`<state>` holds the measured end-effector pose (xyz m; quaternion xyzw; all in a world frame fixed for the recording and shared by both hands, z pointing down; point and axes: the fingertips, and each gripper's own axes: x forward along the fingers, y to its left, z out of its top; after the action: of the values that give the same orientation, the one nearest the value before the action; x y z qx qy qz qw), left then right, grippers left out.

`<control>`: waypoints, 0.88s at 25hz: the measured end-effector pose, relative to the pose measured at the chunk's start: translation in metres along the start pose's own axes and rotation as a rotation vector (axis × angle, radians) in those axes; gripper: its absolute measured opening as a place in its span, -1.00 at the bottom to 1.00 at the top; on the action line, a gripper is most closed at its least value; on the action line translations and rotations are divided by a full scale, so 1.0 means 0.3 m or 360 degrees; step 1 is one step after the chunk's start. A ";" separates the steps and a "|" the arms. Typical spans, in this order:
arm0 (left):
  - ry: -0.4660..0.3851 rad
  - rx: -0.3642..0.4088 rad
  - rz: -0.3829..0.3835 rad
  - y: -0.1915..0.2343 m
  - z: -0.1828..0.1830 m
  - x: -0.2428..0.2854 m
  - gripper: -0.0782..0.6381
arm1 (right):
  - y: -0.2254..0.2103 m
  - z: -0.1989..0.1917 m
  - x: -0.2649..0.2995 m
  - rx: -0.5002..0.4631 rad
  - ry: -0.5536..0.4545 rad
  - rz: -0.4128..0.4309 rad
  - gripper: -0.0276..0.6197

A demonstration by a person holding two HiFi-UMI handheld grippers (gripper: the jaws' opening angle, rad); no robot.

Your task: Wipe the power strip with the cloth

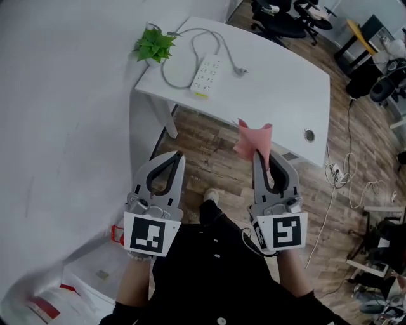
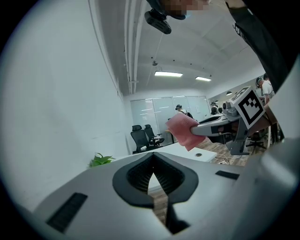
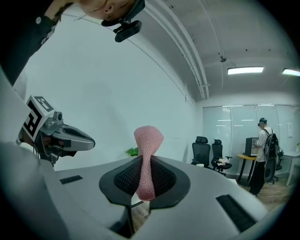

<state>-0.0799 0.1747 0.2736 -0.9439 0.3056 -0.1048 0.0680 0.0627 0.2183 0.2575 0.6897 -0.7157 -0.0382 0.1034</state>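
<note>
A white power strip [image 1: 207, 75] lies on the white table [image 1: 279, 101], its grey cable [image 1: 184, 54] looped beside it. My right gripper [image 1: 262, 154] is shut on a pink cloth [image 1: 252, 139], held over the floor in front of the table's near edge. The cloth [image 3: 146, 159] stands up between the closed jaws in the right gripper view, and the cloth [image 2: 183, 131] also shows in the left gripper view. My left gripper [image 1: 177, 155] is shut with nothing in it, level with the right one and to its left. In its own view the left gripper [image 2: 153, 165] has its jaws together.
A small green plant [image 1: 153, 44] stands at the table's left corner by the white wall. Office chairs [image 1: 285, 19] stand beyond the table. Cables [image 1: 342, 174] trail on the wooden floor at right. A round grommet [image 1: 309, 134] sits near the table's near edge.
</note>
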 end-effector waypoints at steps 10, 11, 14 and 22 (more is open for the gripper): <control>0.0040 0.0014 0.0141 0.031 0.046 0.190 -0.75 | -0.194 -0.005 0.125 0.0006 -0.0056 0.0082 -0.73; 0.0042 0.0025 0.0158 0.037 0.053 0.200 -0.75 | -0.211 -0.005 0.128 0.0007 -0.0062 0.0086 -0.73; 0.0053 0.0068 0.0201 0.049 0.071 0.217 -0.75 | -0.249 -0.013 0.140 0.0010 -0.0071 0.0104 -0.73; 0.0133 0.0106 0.0238 0.072 0.041 0.224 -0.75 | -0.270 -0.041 0.189 0.0053 -0.0068 0.0118 -0.73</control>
<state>-0.0358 0.1185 0.2680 -0.9105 0.3740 -0.1490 0.0941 0.1431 0.1594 0.2588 0.6633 -0.7434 -0.0371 0.0779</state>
